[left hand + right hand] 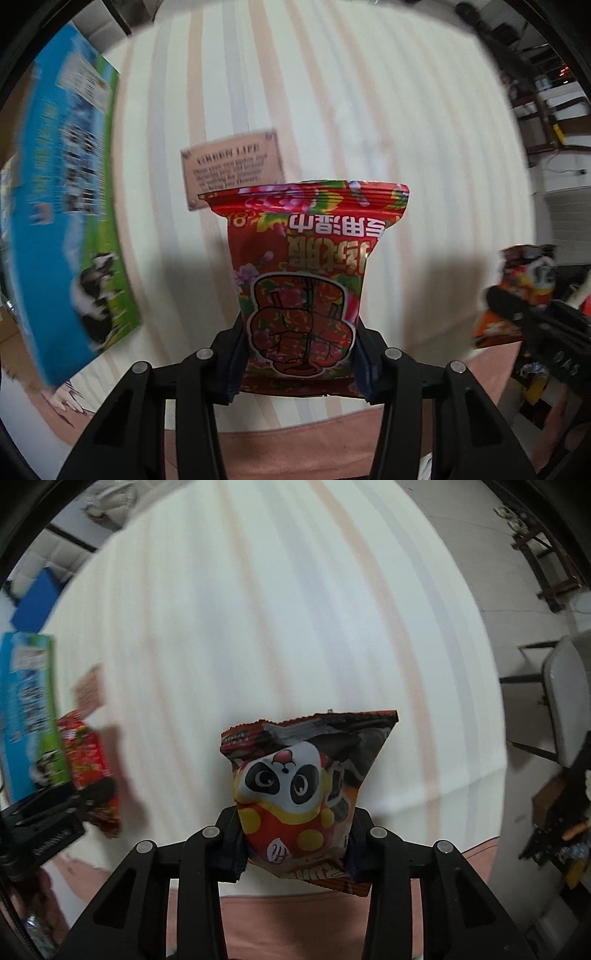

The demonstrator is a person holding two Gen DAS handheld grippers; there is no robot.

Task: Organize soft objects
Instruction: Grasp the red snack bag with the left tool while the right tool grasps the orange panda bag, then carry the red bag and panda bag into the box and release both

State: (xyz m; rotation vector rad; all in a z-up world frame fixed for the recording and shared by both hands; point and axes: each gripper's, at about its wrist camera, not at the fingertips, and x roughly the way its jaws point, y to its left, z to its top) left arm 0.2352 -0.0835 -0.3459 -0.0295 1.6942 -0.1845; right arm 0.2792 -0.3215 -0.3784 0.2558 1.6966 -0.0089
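Observation:
My left gripper (297,363) is shut on a red floral wet-wipes pack (306,273), held upright above the striped white tablecloth (332,110). My right gripper (295,840) is shut on a panda snack bag (299,786), also held above the cloth. The panda bag and right gripper show at the right edge of the left wrist view (524,291). The red pack and left gripper show at the left of the right wrist view (90,768).
A blue and green carton with a cow picture (70,206) stands at the left; it also shows in the right wrist view (29,712). A "Green Life" printed patch (232,166) lies on the cloth. A pink table edge (295,443) is near. Chairs and shelves (565,701) stand at the right.

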